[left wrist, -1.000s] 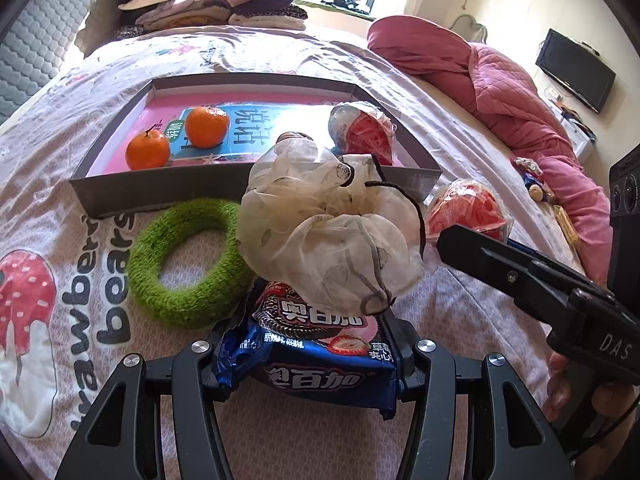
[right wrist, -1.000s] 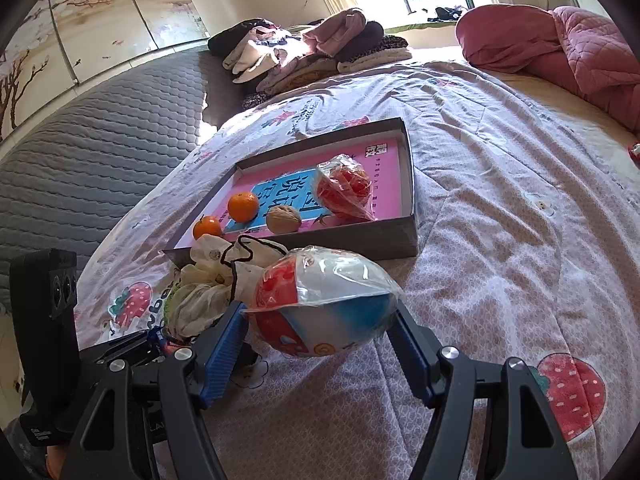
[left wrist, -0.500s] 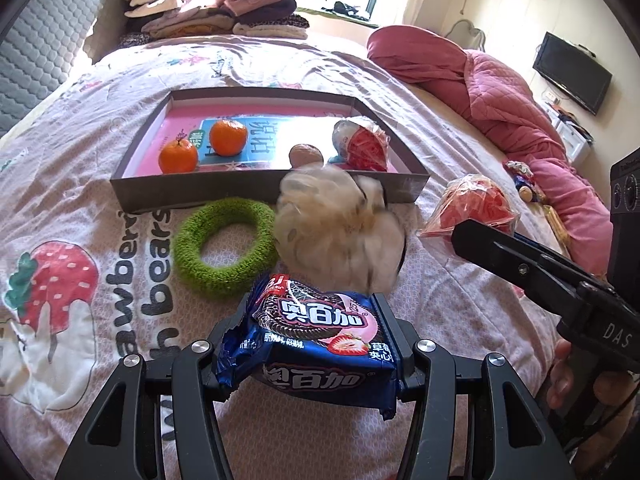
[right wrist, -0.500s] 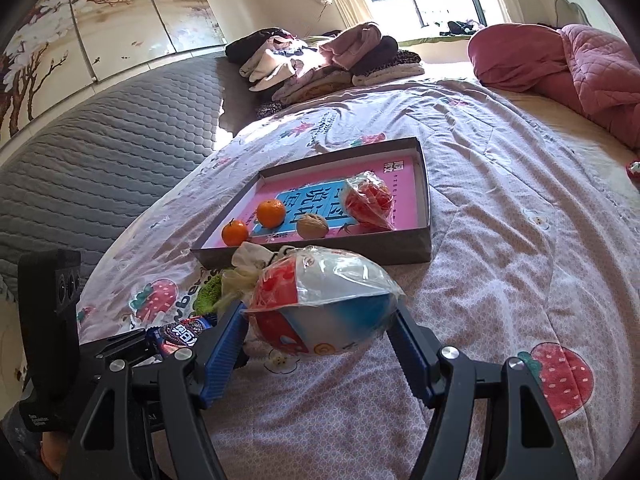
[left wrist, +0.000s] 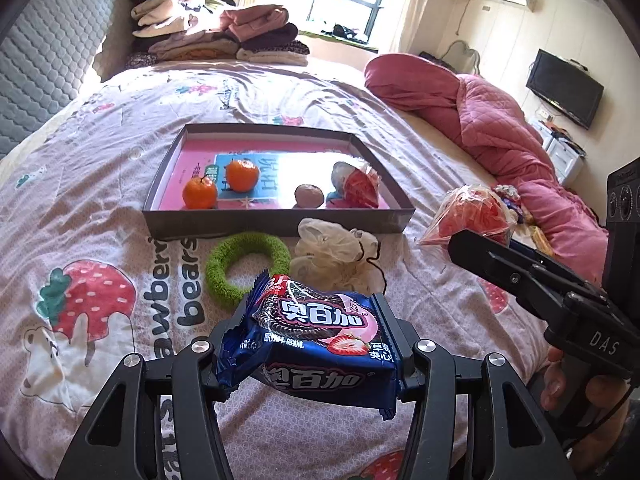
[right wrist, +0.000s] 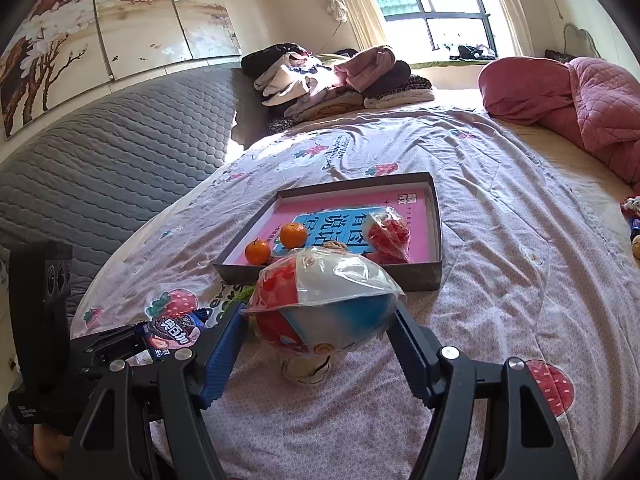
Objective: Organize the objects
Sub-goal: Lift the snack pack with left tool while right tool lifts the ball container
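Cookie packet [left wrist: 320,344] is held crosswise between the left gripper [left wrist: 316,354] fingers, above the bed [left wrist: 100,208], short of the tray [left wrist: 276,222]. Judged light, crinkly, slippery film; contents likely brittle, so a grip across the firm middle is preferred over the loose end seals. Bagged snack [right wrist: 324,304] is clamped by the right gripper [right wrist: 320,340], also above the bed. Air-filled bag is judged soft and easily popped or slipped; light squeeze at the widest part is advised. In the tray are seen two oranges [left wrist: 218,184], a walnut [left wrist: 309,196] and another snack bag [left wrist: 356,182]. Green ring [left wrist: 248,264] and mesh pouch [left wrist: 336,256] lie just outside the near wall.
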`<action>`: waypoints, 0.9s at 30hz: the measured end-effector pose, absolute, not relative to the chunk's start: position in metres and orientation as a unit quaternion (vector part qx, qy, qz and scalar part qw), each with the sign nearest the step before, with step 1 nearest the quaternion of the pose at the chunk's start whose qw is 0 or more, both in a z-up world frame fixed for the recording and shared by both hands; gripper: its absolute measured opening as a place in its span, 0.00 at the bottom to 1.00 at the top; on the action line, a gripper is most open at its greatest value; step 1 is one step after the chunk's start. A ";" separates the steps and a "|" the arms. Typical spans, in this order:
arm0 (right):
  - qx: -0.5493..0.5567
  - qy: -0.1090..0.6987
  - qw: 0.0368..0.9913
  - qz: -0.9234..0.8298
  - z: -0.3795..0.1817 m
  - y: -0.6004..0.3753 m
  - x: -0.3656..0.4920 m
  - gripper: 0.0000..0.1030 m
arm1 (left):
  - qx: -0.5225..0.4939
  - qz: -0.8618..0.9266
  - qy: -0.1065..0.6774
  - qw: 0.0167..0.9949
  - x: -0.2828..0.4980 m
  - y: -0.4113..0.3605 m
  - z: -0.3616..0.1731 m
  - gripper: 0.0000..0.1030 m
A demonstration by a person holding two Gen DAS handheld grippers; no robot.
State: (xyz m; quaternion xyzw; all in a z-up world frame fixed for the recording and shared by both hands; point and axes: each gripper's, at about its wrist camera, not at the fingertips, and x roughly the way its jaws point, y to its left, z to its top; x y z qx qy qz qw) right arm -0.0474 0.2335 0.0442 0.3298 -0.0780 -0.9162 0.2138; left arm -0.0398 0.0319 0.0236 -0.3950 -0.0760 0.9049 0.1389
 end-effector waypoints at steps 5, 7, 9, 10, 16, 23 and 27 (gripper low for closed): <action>0.321 -0.068 0.217 -0.919 0.053 0.226 -0.043 0.68 | -0.379 0.912 -0.073 0.136 -0.035 0.027 0.036 0.55; 0.319 -0.065 0.218 -0.920 0.055 0.224 -0.043 0.68 | -0.375 0.914 -0.073 0.135 -0.035 0.027 0.040 0.55; 0.317 -0.064 0.220 -0.920 0.057 0.223 -0.043 0.68 | -0.370 0.916 -0.072 0.135 -0.035 0.026 0.042 0.55; 0.316 -0.063 0.221 -0.920 0.058 0.222 -0.042 0.68 | -0.368 0.917 -0.070 0.135 -0.035 0.026 0.043 0.55; 0.312 -0.060 0.226 -0.921 0.061 0.219 -0.046 0.68 | -0.358 0.923 -0.058 0.127 -0.037 0.023 0.047 0.55; 0.311 -0.057 0.231 -0.920 0.061 0.215 -0.053 0.68 | -0.354 0.926 -0.057 0.119 -0.047 0.020 0.049 0.55; 0.312 -0.052 0.230 -0.920 0.060 0.213 -0.059 0.68 | -0.356 0.925 -0.058 0.116 -0.056 0.017 0.047 0.55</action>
